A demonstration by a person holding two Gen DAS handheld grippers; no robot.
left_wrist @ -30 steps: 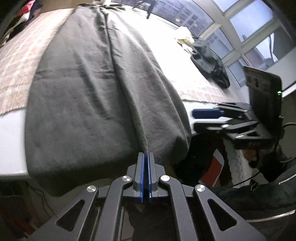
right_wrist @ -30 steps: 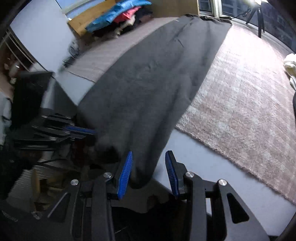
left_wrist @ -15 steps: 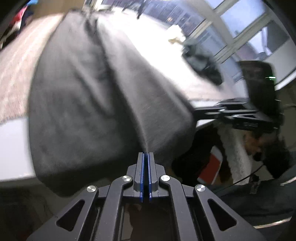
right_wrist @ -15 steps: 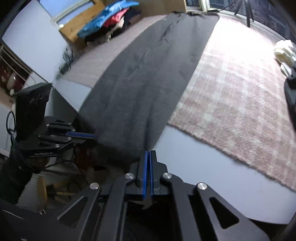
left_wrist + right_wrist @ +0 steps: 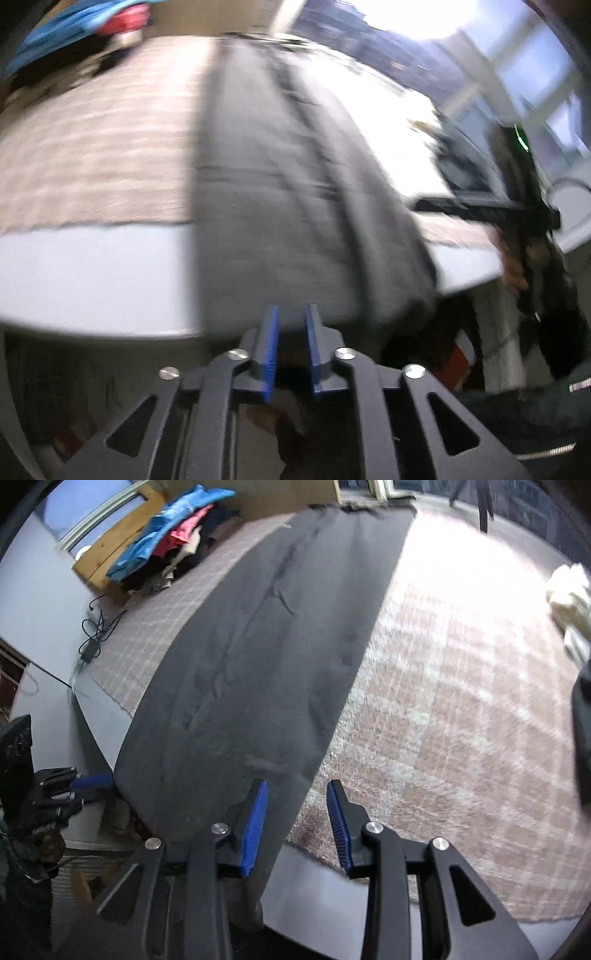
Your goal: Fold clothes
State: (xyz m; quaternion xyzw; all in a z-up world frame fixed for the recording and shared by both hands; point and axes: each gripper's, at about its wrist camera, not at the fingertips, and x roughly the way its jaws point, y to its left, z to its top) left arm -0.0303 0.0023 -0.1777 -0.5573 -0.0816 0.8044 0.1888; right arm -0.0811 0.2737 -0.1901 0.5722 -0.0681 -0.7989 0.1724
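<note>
Both grippers, left (image 5: 290, 328) and right (image 5: 297, 805), parting their jaws, gripping nothing, only the hem's near edge between the pads. Dark grey garment (image 5: 266, 657) stretched long over the pink rug (image 5: 461, 701), near end drooping off the edge. Soft, limp, likely heavyish; best pinched at near hem corners.

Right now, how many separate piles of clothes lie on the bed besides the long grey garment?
2. A colourful pile sits at the far left corner of the bed. A pale and dark heap lies at the right edge, partly cut off, so more may be hidden there.
</note>
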